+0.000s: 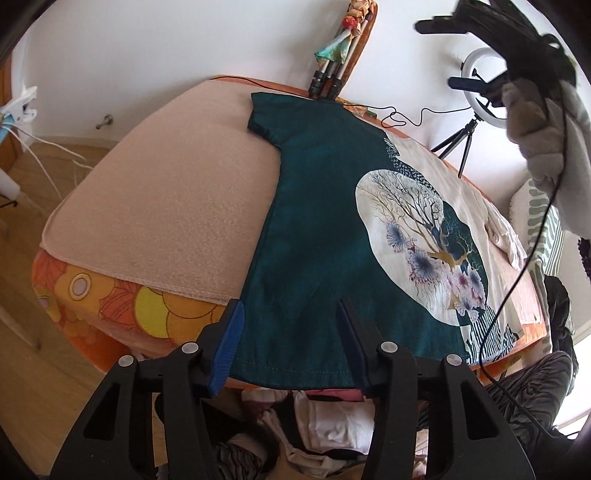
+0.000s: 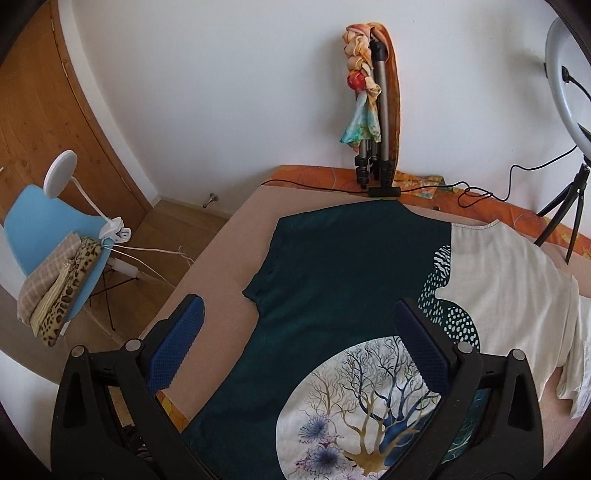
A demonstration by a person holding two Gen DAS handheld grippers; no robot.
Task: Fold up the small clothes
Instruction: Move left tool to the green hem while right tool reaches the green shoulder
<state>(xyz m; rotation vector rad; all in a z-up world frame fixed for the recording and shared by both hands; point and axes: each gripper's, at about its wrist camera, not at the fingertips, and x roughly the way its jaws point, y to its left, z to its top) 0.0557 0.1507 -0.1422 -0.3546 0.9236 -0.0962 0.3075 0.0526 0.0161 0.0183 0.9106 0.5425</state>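
Observation:
A dark teal T-shirt (image 1: 317, 229) with a round white tree-and-flower print (image 1: 417, 243) lies spread flat on a beige blanket (image 1: 166, 206). My left gripper (image 1: 290, 310) is open, its jaws wide, above the shirt's hem at the near edge. The shirt also shows in the right wrist view (image 2: 332, 280), with one sleeve (image 2: 258, 288) pointing left. My right gripper (image 2: 301, 317) is open and empty, hovering over the shirt's upper middle. The right gripper also shows in the left wrist view (image 1: 491, 33) at the top right.
A white garment (image 2: 517, 295) lies right of the shirt. A folded tripod with a scarf (image 2: 373, 110) and a ring light (image 2: 565, 74) stand at the back wall. A blue chair with folded cloths (image 2: 55, 258) stands left. A pile of clothes (image 1: 314, 424) lies below the bed edge.

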